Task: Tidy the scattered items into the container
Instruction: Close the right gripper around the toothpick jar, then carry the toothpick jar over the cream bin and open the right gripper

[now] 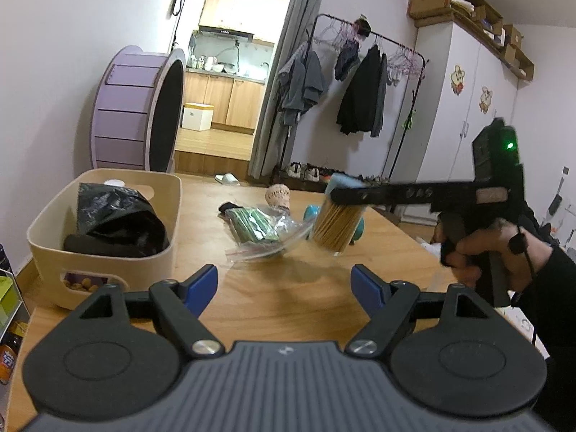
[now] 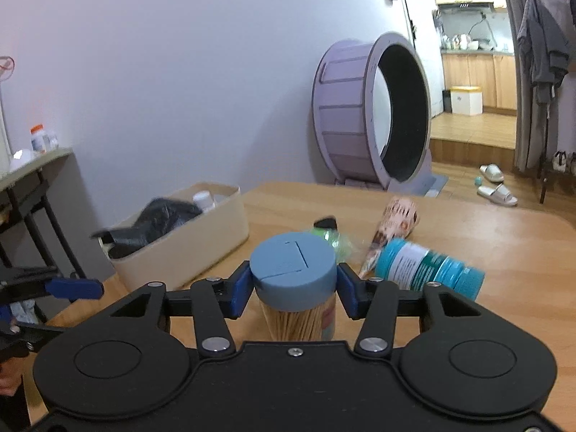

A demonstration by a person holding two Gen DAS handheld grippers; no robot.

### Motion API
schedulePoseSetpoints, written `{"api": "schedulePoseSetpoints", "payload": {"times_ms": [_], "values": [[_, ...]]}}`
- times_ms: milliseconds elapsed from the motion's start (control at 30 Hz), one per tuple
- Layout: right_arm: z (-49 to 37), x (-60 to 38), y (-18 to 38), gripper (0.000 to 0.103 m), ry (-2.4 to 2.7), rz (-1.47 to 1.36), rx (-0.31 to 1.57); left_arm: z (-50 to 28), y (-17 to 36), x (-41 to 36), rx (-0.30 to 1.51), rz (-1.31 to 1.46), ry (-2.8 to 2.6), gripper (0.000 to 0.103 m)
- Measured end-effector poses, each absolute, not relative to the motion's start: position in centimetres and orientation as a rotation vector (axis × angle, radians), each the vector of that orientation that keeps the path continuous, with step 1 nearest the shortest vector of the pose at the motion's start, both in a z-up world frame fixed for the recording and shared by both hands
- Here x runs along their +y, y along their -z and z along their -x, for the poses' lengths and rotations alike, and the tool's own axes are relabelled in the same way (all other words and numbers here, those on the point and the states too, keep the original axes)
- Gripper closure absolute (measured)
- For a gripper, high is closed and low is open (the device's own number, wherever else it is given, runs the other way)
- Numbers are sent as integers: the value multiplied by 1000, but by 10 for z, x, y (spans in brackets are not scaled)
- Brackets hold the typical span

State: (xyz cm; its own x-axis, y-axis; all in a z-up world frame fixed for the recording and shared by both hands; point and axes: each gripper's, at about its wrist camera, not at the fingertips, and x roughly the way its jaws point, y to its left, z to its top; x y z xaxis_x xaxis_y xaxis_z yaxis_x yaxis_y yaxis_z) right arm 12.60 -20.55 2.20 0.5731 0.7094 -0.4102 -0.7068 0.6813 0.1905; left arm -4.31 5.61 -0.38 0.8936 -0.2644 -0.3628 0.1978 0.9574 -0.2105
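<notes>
Toothpick jar (image 2: 296,289): clear cyl. packed w/ pale wood sticks, topped by matte blue-grey lid w/ flip-tab outline; strip of label down one side. Upright, gripped at lid by right gripper (image 2: 294,284), blue pads (image 2: 240,289) pressing both sides of lid. Seen from left wrist cam as same jar (image 1: 336,225), tilted a bit, base at or just above tabletop, can't tell which; right of centre on wooden table (image 1: 259,295), near side of other clutter.

Left gripper (image 1: 284,288): jaws wide apart, nothing btwn them, over near edge of table, pointing toward far side.

Container (image 1: 158,252): beige plastic bin w/ cut-out handles, far left on table. Holds crumpled black bag (image 1: 118,219), white cap of a bottle at far wall, small tan bits visible thru near handle slot.

Other loose items, mid-table, btwn bin and jar: clear zip bag (image 1: 262,234) w/ green pack inside, black cap piece (image 1: 227,207) at its far-left end. Printed paper cone (image 2: 390,232) lying on side, just beyond zip bag. Teal bottle (image 2: 428,266) w/ white label lying on side, just behind jar, right of cone, touching cone's tip or nearly.

Hand (image 1: 504,248) in dark sleeve on right tool's grip, right edge of left cam view.
</notes>
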Motion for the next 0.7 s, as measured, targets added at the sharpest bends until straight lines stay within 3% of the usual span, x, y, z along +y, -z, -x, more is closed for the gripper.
{"api": "schedulePoseSetpoints", "payload": {"times_ms": [367,700], "values": [[-145,-150,-83,54,-927,-36,407,47,-6,83,369,213,201,23],[-180,-50,-72,54,-1047,15,470,50,-9,103,358,240,164,23]]}}
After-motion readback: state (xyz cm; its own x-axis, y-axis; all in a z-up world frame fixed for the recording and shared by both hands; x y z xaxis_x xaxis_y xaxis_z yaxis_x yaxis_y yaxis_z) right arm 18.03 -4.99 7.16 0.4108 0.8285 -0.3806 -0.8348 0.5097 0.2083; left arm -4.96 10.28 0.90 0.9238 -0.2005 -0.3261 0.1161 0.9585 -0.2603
